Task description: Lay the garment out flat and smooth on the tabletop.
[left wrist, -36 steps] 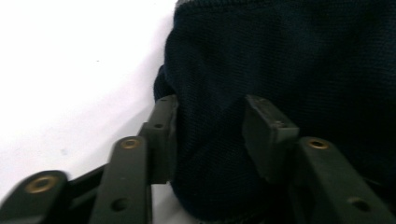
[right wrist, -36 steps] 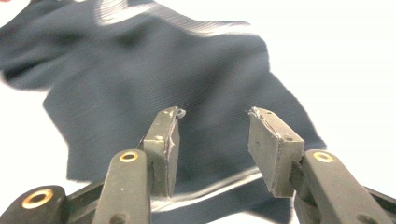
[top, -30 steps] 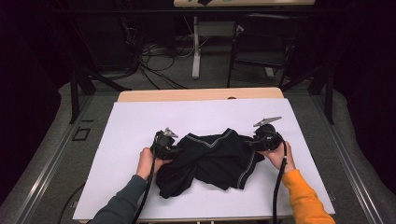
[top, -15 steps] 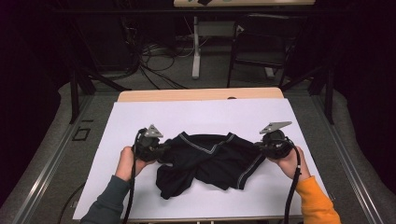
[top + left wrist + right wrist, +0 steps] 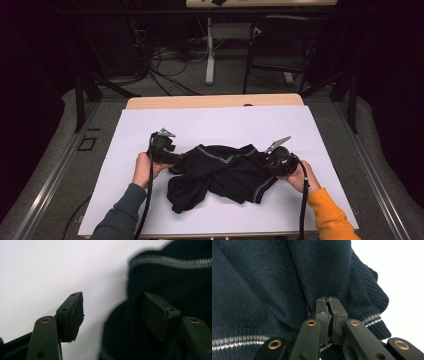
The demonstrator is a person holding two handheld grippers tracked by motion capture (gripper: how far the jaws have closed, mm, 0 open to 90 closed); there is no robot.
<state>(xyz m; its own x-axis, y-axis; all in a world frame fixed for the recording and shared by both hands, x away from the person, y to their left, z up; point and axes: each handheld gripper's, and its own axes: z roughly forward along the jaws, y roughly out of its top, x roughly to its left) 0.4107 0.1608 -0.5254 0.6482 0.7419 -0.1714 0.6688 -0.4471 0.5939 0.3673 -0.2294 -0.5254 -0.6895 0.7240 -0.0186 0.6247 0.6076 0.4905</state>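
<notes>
Sweater [image 5: 225, 175], dark ribbed knit, crumpled on white desk [image 5: 210, 125]: right gripper [image 5: 328, 301] pinches a fold at three o'clock; left gripper [image 5: 112, 307] just spreading, jaws apart.

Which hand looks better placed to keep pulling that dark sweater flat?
The right. The right gripper has its jaws pinched on a fold of the sweater, while the left gripper has just been opening, with nothing pressed between its pads.

Nothing readable is showing anywhere: no text, label, brand, number or sign is appearing in these views.
</notes>
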